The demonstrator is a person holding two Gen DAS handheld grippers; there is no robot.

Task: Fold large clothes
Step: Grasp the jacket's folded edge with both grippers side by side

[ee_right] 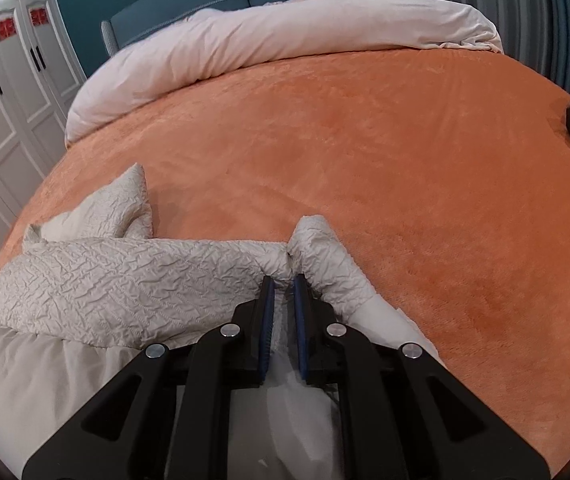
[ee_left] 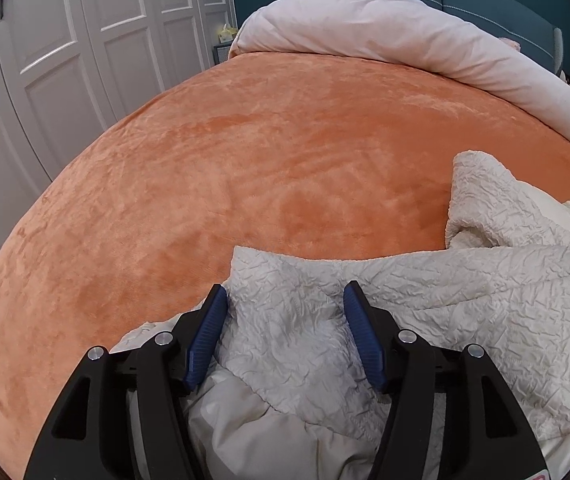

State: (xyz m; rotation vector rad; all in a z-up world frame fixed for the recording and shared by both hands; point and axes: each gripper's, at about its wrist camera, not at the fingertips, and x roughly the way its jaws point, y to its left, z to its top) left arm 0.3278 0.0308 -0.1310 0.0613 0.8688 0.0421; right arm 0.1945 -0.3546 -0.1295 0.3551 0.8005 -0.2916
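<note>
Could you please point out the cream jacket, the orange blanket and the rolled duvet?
cream jacket [ee_right: 125, 280]: right wrist view, crinkled quilted panel.
orange blanket [ee_left: 245, 152]: left wrist view, bare middle.
rolled duvet [ee_right: 285, 36]: right wrist view, top of roll.

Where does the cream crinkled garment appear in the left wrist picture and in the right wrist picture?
Left wrist view: the cream crinkled garment fills the lower right, running between the open left tongs.
Right wrist view: it lies at lower left and centre, a bunched part pinched in the right tongs.
Shared landmark: the rolled pale duvet at the far end of the orange bed cover, in both pictures.
</note>
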